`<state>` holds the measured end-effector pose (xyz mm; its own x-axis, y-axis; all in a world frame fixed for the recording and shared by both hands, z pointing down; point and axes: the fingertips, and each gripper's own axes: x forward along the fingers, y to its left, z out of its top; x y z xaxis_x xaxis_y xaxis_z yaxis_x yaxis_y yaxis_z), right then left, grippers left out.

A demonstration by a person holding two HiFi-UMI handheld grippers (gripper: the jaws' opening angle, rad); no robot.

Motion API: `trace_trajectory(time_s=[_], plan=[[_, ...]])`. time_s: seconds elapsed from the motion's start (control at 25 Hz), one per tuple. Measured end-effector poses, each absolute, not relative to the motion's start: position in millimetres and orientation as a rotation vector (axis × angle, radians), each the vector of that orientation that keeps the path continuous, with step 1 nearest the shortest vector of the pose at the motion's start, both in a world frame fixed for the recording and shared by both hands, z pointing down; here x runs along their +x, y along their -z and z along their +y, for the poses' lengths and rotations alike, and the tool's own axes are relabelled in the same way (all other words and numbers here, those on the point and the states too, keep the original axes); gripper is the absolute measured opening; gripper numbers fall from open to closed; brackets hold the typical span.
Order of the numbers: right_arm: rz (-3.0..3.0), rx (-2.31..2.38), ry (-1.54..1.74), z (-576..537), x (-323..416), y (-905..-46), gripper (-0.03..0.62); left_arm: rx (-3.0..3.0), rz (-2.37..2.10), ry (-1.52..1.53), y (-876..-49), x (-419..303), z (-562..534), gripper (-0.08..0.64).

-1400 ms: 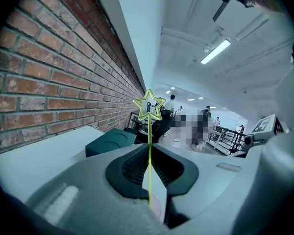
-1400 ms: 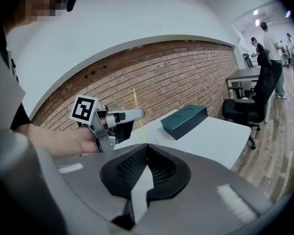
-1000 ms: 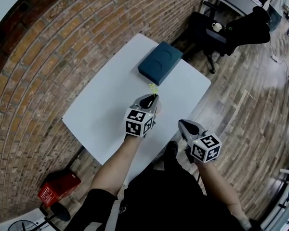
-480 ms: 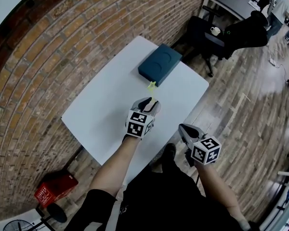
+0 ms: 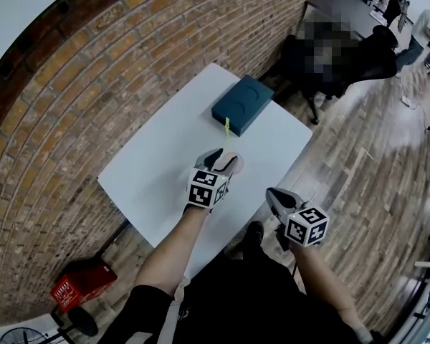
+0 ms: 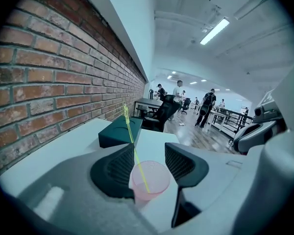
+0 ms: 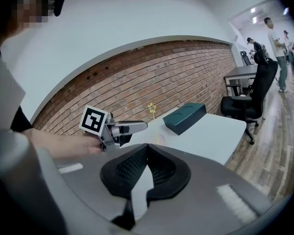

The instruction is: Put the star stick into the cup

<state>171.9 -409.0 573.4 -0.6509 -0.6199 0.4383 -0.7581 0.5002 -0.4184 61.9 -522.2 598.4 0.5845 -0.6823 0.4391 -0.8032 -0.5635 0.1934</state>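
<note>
Star stick (image 6: 130, 131) now released into cup (image 6: 158, 180) | left gripper (image 6: 149, 154) fingers opening, cup between | right gripper (image 7: 147, 148) clenched

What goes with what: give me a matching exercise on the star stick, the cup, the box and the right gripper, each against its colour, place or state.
1. star stick
2. cup
3. box
4. right gripper

A. pink and see-through
B. jaws together, nothing between them
C. yellow-green, leaning in the cup
D. dark teal, at the far end of the table

Pairs: 1-C, 2-A, 3-D, 4-B.
</note>
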Motion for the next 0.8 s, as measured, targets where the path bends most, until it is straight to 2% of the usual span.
trace_trajectory(time_s=[0.56, 0.8], plan=[[-2.589, 1.202, -0.734, -402, 126, -538, 0.000, 2.543, -1.263, -0.242, -514, 8, -475, 0.184], [-2.660, 1.248, -0.598, -379, 102, -504, 0.000, 2.566, -1.279, -0.215, -492, -25, -447, 0.127]])
